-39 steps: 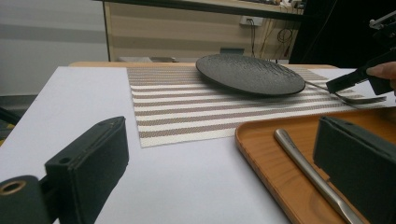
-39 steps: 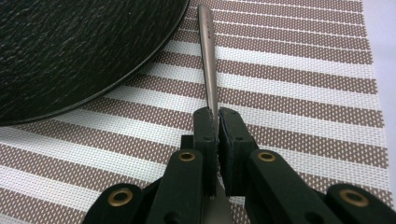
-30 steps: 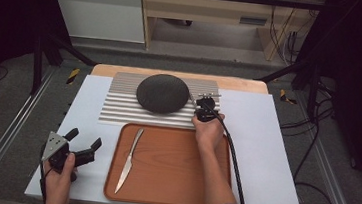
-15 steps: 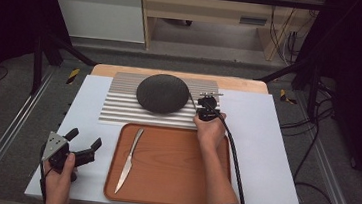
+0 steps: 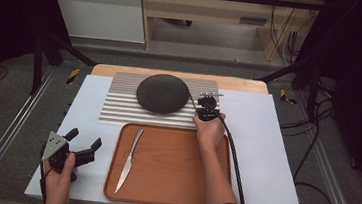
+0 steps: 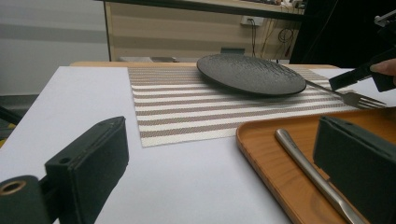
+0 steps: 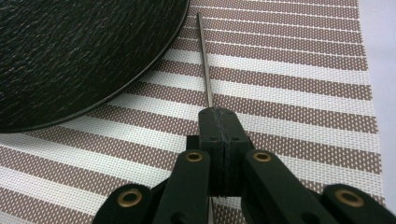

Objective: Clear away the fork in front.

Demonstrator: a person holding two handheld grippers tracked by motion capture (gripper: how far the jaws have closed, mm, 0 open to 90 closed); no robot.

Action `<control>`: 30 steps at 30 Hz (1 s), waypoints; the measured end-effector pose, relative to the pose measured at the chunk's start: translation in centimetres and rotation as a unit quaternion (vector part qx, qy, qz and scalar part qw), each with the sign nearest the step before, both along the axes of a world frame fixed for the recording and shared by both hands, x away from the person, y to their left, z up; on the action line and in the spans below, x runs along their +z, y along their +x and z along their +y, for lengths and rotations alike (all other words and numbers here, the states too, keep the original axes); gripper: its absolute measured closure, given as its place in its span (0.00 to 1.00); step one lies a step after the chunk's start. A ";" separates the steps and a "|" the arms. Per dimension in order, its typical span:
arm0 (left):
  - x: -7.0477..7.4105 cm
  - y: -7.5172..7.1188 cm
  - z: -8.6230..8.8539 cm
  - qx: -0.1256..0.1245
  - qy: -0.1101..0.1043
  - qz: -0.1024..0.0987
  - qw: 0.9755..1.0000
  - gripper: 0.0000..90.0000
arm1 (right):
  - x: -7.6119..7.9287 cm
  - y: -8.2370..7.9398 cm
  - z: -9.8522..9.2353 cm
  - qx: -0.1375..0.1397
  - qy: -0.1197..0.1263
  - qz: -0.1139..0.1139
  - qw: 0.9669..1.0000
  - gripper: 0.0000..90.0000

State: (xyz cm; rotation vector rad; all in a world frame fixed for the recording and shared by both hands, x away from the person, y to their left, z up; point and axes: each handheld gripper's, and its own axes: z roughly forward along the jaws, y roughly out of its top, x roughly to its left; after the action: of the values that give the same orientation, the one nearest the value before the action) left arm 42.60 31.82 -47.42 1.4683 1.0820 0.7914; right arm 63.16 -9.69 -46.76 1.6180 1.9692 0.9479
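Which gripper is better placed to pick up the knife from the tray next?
Probably the left gripper: open, free and close to the knife on the tray. The right gripper is shut on the fork beside the plate.

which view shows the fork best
The left gripper view: the fork shows its tines and part of its handle, held over the striped mat by the right gripper. The right gripper view shows just its thin handle beside the black plate; in the high view it is barely discernible.

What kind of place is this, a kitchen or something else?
Probably a lab or recording studio, not a kitchen: a staged place setting with a black plate on a striped mat, metal rails and loose cables around the table.
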 end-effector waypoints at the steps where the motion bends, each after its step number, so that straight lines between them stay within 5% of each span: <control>1: 0.0 0.0 0.0 0.000 0.000 0.000 1.000 0.04 | 0.0 0.0 0.0 0.000 0.000 0.000 1.000 0.98; 30: 0.0 0.0 0.0 -0.001 0.001 0.000 1.000 0.04 | -0.4 -0.1 0.2 0.001 -0.028 0.006 1.000 0.97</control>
State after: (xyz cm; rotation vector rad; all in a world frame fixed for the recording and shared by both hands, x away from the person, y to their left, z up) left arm 42.61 31.81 -47.43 1.4717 1.0809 0.7918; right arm 63.05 -9.47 -47.18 1.5953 1.9877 0.8766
